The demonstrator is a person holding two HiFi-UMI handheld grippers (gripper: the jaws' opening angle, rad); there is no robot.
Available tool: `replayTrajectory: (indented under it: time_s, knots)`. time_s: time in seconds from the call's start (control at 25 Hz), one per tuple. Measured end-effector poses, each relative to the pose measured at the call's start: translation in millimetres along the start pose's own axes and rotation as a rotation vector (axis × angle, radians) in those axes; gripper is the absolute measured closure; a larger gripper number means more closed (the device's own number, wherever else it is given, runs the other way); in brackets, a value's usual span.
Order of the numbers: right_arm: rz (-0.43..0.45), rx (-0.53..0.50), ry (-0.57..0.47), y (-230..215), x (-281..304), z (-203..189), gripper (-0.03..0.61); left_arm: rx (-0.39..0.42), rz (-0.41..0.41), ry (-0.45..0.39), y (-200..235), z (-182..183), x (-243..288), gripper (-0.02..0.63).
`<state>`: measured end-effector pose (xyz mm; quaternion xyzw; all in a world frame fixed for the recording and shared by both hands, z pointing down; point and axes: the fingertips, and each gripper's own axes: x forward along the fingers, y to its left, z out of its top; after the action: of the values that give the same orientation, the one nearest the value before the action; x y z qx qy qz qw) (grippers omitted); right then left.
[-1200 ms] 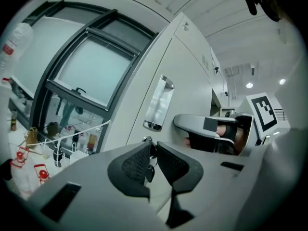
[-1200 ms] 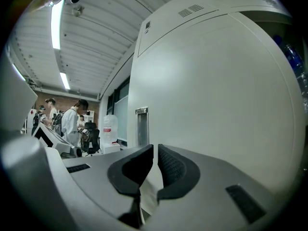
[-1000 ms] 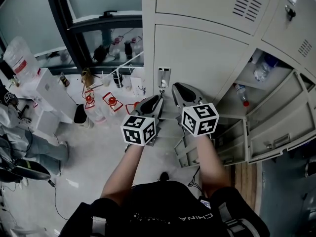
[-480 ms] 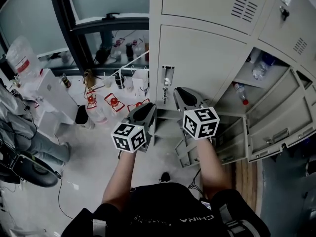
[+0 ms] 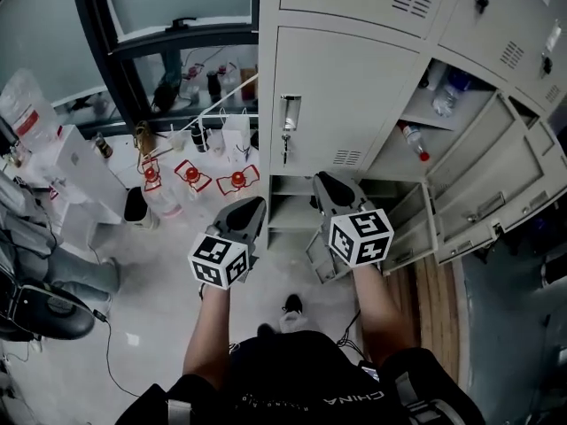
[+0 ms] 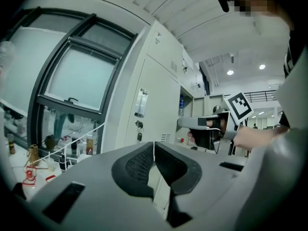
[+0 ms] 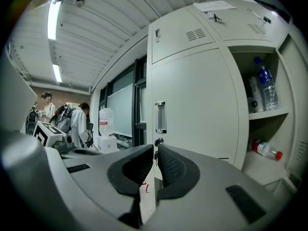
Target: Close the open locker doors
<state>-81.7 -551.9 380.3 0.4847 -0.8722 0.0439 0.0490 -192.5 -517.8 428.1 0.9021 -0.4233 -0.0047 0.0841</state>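
Locker doors (image 5: 487,193), flat rectangular grey sheet metal, stand swung out to the right of the right gripper (image 7: 156,149), free edges toward the person. Its ribbed black jaws sit together, empty. The left gripper (image 6: 154,144) has just clenched shut on nothing.

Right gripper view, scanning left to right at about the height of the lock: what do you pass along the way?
people → large water jug → door handle of the closed locker → upright water bottle on the open locker's shelf
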Motion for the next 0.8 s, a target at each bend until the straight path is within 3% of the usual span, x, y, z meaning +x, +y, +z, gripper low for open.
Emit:
replayTrajectory:
  time_s: [0.16, 0.48, 0.8]
  knots:
    - [-0.067, -0.04, 0.014, 9, -37, -14, 0.528, 0.033, -0.082, -0.001, -31, -15, -17, 0.594]
    - [-0.106, -0.101, 0.042, 22, -96, -24, 0.528, 0.004, -0.268, -0.088, -93, -18, -40, 0.594]
    - [-0.078, -0.044, 0.028, 17, -149, -30, 0.528, 0.083, -0.203, -0.059, -134, -20, -51, 0.594]
